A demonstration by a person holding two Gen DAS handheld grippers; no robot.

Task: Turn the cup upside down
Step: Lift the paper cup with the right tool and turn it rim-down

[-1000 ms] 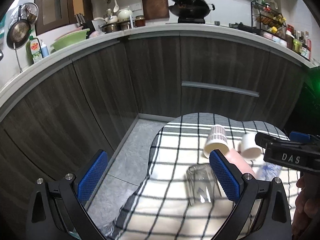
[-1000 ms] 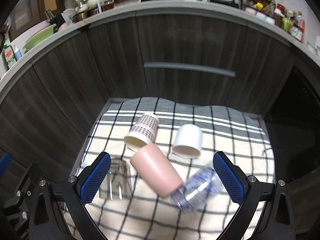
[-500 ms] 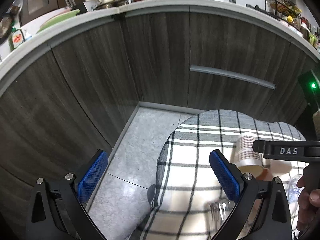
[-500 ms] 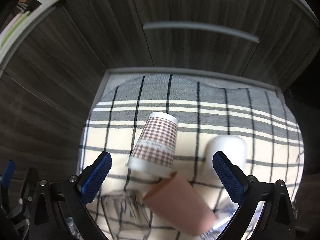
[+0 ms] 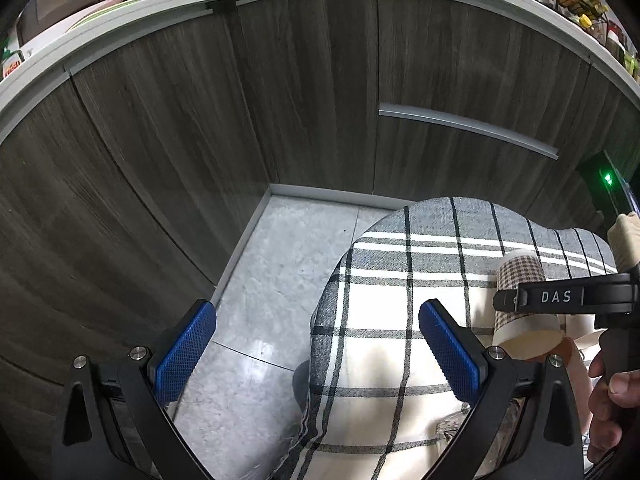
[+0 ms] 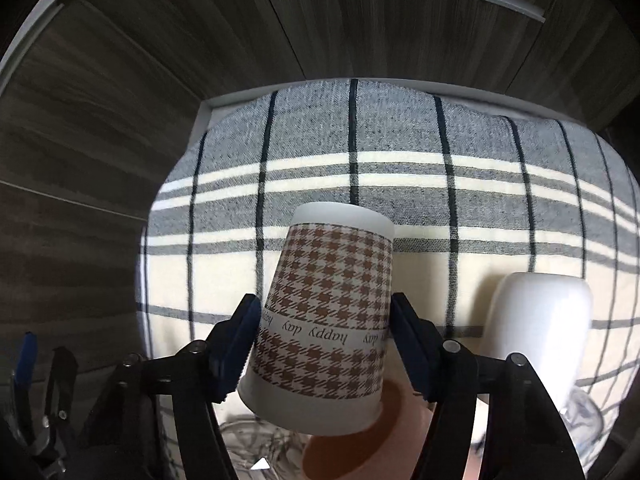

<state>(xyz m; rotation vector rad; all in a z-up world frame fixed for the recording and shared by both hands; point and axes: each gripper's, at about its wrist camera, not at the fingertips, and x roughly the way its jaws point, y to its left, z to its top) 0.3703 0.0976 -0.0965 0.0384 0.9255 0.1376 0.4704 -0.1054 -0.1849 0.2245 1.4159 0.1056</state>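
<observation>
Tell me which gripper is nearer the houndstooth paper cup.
Right. The right gripper has its fingers closed on both sides of the paper cup. The left gripper is open, off to the cup's left over the cloth's edge, touching nothing.

A plaid cloth (image 6: pixel 460 184) in cream, grey and black covers the support; its far edge meets the wooden cabinet fronts (image 6: pixel 160 60) at twelve o'clock. On it lie a white cup (image 6: pixel 540 320) at four o'clock and a pink cup (image 6: pixel 360 440) at six o'clock.

Dim indoor light, heavy fisheye distortion.
</observation>
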